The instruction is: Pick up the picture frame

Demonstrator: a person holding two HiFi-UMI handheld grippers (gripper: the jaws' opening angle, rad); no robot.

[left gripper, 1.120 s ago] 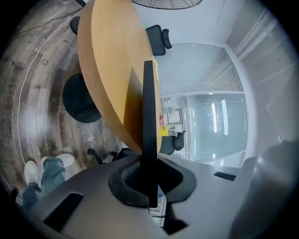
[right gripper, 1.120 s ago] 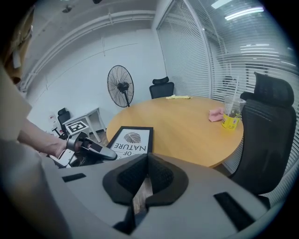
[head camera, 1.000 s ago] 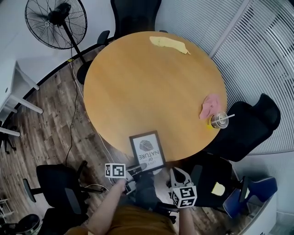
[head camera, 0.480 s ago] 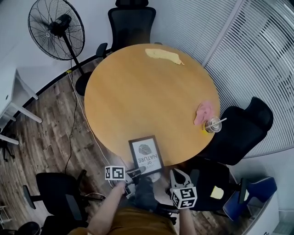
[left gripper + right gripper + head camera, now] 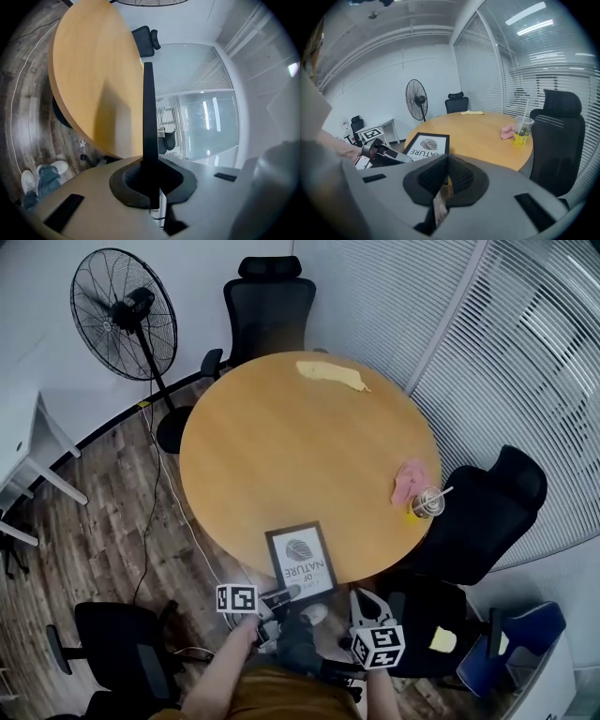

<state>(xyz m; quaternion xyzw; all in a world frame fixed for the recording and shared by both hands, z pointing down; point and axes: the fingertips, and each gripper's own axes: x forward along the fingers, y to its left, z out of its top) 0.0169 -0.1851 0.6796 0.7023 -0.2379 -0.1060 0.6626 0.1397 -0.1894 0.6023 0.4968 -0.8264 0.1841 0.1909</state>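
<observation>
L gripper [image 5: 289, 592] fingers pinch the near short end of the picture frame [image 5: 301, 560]. Frame is at the counter's [image 5: 300, 446] near rim, long side pointing away from the person. R gripper [image 5: 360, 598] fingers are pressed together, empty.

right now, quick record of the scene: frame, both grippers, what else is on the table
picture frame: at the near edge of the round table, print side up
left gripper: fingers shut on the picture frame's near side
right gripper: fingers shut, nothing between them, right of the frame, off the table
also on table: plastic cup with straw, pink cloth beside it, yellow cloth at the far edge
nearby: standing fan
</observation>
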